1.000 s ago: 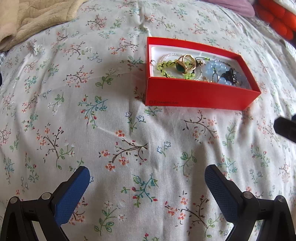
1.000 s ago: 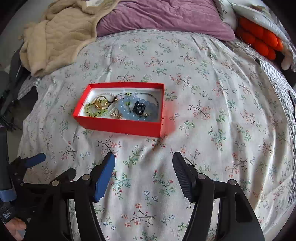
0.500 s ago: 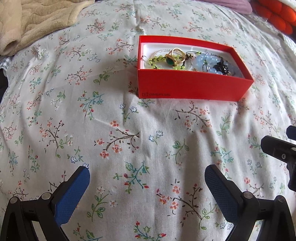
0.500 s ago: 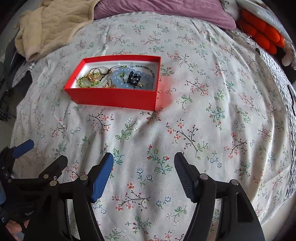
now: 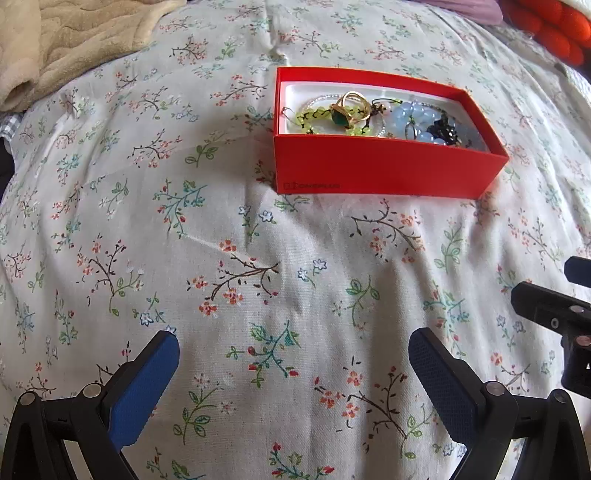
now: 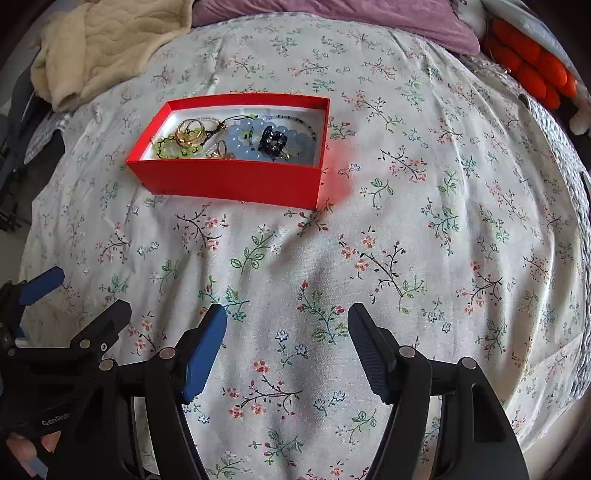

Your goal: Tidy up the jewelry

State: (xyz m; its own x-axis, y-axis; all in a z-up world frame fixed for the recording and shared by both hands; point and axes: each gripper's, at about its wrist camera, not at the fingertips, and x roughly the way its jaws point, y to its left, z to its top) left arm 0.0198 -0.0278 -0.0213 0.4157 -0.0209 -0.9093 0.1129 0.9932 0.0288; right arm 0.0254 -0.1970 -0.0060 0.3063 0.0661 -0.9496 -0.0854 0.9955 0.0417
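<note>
Left wrist view showed the left gripper point(image 5: 293, 373) hanging over the floral bedspread point(image 5: 229, 229) with its blue pads wide apart and nothing between them. At one o'clock from it, well apart, sat the red box point(image 5: 384, 168), open on top, flat on the bedspread. Inside lay a tangle of jewelry: a green bead bracelet point(image 5: 314, 118) at the left end, a gold ring point(image 5: 349, 110) with a green stone on top of it, pale blue beads point(image 5: 410, 114) toward the right, and a dark piece point(image 5: 443, 129) beside them. Part of the right gripper's black frame showed at three o'clock.

Right wrist view had the right gripper point(image 6: 287, 354) likewise spread, empty, over bare cloth. The box point(image 6: 236, 181) lay at eleven o'clock from it, well apart. A beige blanket point(image 6: 103, 40) was bunched at the far left of the bed, a purple pillow point(image 6: 332, 14) at twelve, and orange cushions point(image 6: 532, 70) at two. The left gripper point(image 6: 79, 295) showed at eight o'clock.
</note>
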